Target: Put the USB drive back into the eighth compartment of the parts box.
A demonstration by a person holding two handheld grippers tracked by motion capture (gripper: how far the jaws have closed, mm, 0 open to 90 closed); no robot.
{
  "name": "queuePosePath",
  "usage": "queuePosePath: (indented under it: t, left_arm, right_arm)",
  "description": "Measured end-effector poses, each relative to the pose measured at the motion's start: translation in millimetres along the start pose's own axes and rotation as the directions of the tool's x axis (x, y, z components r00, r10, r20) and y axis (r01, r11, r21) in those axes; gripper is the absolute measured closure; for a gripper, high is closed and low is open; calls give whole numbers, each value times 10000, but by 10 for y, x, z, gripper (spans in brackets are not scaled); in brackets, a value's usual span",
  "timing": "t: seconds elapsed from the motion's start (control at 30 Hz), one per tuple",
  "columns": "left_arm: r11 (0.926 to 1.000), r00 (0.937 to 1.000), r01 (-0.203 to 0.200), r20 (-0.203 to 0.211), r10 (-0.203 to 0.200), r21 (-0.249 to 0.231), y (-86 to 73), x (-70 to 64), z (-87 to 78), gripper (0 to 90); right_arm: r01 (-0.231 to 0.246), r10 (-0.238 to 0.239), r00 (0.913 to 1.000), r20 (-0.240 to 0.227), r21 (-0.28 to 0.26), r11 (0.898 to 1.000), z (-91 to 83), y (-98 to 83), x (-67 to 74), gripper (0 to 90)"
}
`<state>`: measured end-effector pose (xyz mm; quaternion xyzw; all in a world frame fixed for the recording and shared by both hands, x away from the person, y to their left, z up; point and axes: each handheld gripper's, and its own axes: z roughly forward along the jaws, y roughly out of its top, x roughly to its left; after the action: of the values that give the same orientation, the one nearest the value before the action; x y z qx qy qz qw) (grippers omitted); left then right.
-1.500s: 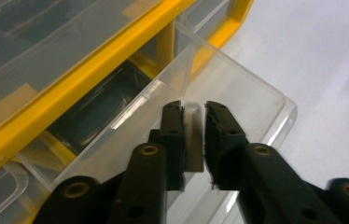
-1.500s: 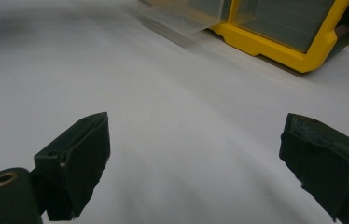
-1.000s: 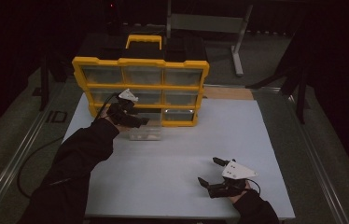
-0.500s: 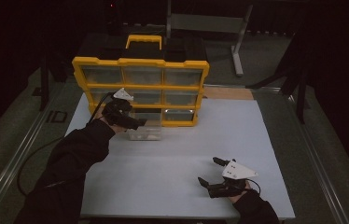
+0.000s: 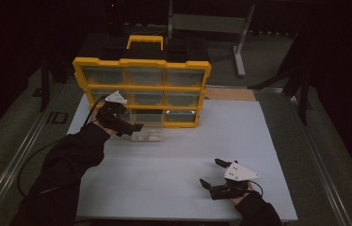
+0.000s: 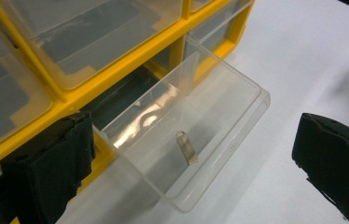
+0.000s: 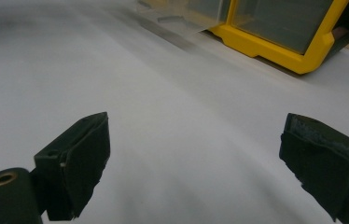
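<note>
Since a second ago your left claw (image 5: 134, 127) has drifted slightly toward nine o'clock, away from the clear plastic drawer (image 6: 186, 140); it hangs wide open, holding nothing. That drawer sits pulled out of the bottom row of the yellow-framed organiser cabinet (image 5: 141, 89), resting on the white desk (image 5: 240, 141) at eleven o'clock from centre. I judge the drawer-opening step done; next likely calls for reaching in. Your left gripper view reveals a small metal clip (image 6: 186, 147) lying inside, too small to tell from above. Your right claw (image 5: 211, 173) rests at five o'clock, spread open and empty.
</note>
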<state>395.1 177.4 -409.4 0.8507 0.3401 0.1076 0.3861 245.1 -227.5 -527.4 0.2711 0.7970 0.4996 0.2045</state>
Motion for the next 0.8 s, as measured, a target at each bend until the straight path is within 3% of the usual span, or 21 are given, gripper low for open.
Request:
queuePosePath:
  t: [0.7,0.8]
  left_arm:
    - [9978,9973,-664,302,666,-76,-334,-210,-146,3]
    - [9963,9962,-850,193,853,-155,-405,-236,-156,3]
  right_arm:
    - [-11,11,10000,-25,-17,10000,4,4,11,89]
    - [11,-11,10000,-34,-3,10000,6,4,8,90]
